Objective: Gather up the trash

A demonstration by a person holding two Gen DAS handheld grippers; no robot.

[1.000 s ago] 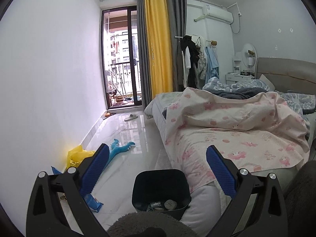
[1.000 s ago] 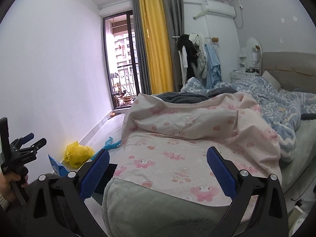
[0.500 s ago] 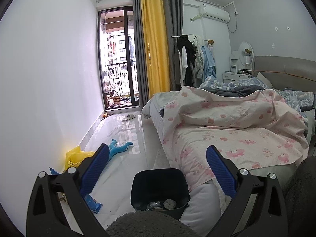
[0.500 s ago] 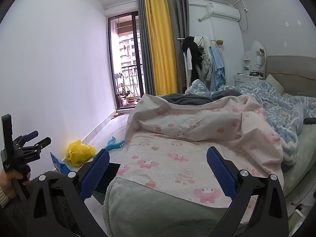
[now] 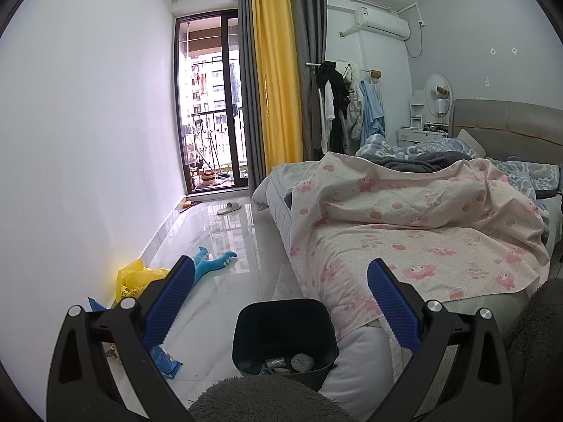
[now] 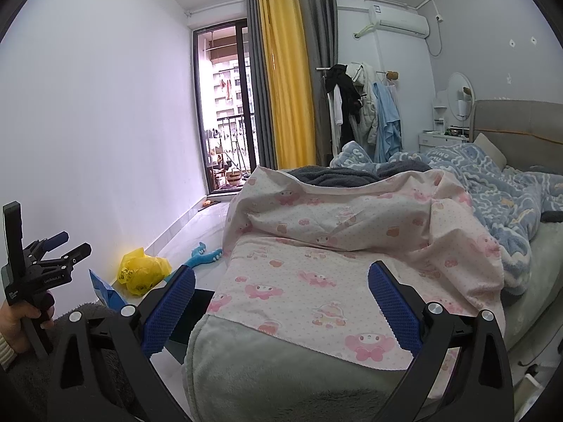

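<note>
The landmark here is the black trash bin (image 5: 283,337), which stands on the glossy white floor (image 5: 225,242) against the foot corner of the bed (image 5: 362,362). In the left wrist view the left tool (image 5: 279,302) hangs above and just short of the bin, its two blue-padded fingers (image 5: 172,299) spread wide apart with nothing between them; the bin's open mouth shows in the gap. A few pieces of rubbish lie at the bottom of the bin, among them a greyish crumpled wad (image 5: 302,361); the rest are too small to tell.

To the left of the bin, along the white wall, lie a blue wrapper (image 5: 163,358) flat on the floor and, farther from the bin, a crumpled yellow plastic bag (image 5: 135,277). Beyond the bin on the floor lies a blue plush toy (image 5: 211,263), and well beyond that, near the balcony door, a grey slipper (image 5: 228,207).

To the right of the bin the bed carries a pink cartoon-print sheet (image 5: 404,232) that drapes over its foot end, with a blue blanket (image 6: 499,190) bunched farther up.

In the right wrist view the right tool (image 6: 279,302) is held over the foot of the bed, its fingers also wide apart and empty. The bin shows only as a dark edge (image 6: 191,316) behind its left finger. A hand (image 6: 21,320) at the left edge grips the handle of the left tool.
</note>
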